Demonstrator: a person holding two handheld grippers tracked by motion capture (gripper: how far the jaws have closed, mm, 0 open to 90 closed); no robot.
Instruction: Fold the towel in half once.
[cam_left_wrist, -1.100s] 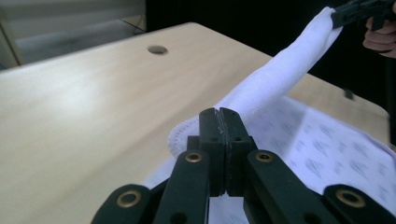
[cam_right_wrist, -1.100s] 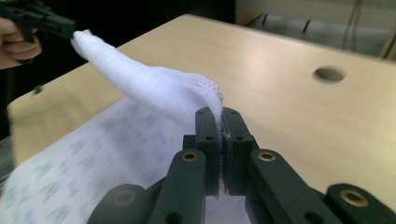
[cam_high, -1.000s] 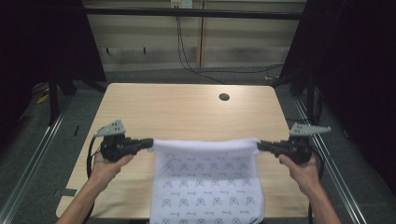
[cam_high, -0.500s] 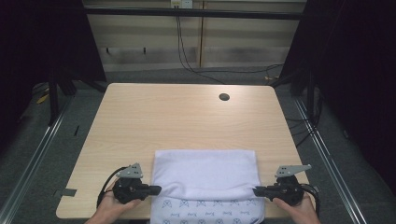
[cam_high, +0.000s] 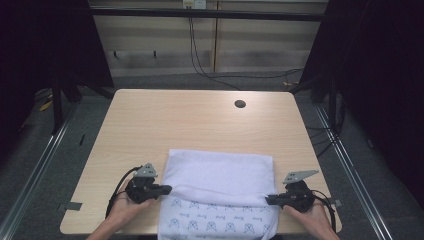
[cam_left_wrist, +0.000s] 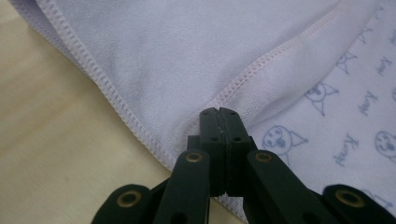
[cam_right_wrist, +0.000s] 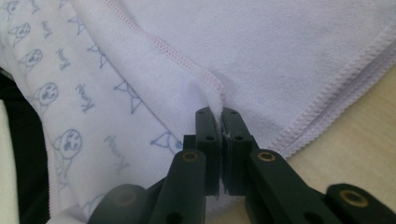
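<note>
Dark room, grey floor with rails either side, slatted wall panel and loose cables at the top of the high view. Light wood bench (cam_high: 200, 125) in the centre of the frame, with a round cable hole (cam_high: 240, 104) upper right of its top.

White towel (cam_high: 220, 175) lies on the bench in the lower middle of the high view. A plain white layer is folded over on top; below it the printed side shows, blue cat faces and small lettering, running off the bottom edge of the frame, probably hanging over the bench's near edge, hard to tell at this angle.

Left gripper (cam_high: 165, 189) at lower left, held in the person's left hand (cam_high: 125, 207), lying low at the towel's left side. In the left gripper view the fingers (cam_left_wrist: 212, 126) are pinched together on the stitched hem of the folded layer, wood grain to the left of frame, print to the right.

Right gripper (cam_high: 270, 200) at lower right, in the right hand (cam_high: 312, 220), at the towel's right side. In the right gripper view the fingers (cam_right_wrist: 208, 128) are clamped on a small tuft of the towel's hem, print to the left of frame, bench wood at lower right.

Both grippers sit near the fold line, well apart, towel stretched flat between them. Grey three-cornered plates up on both.
</note>
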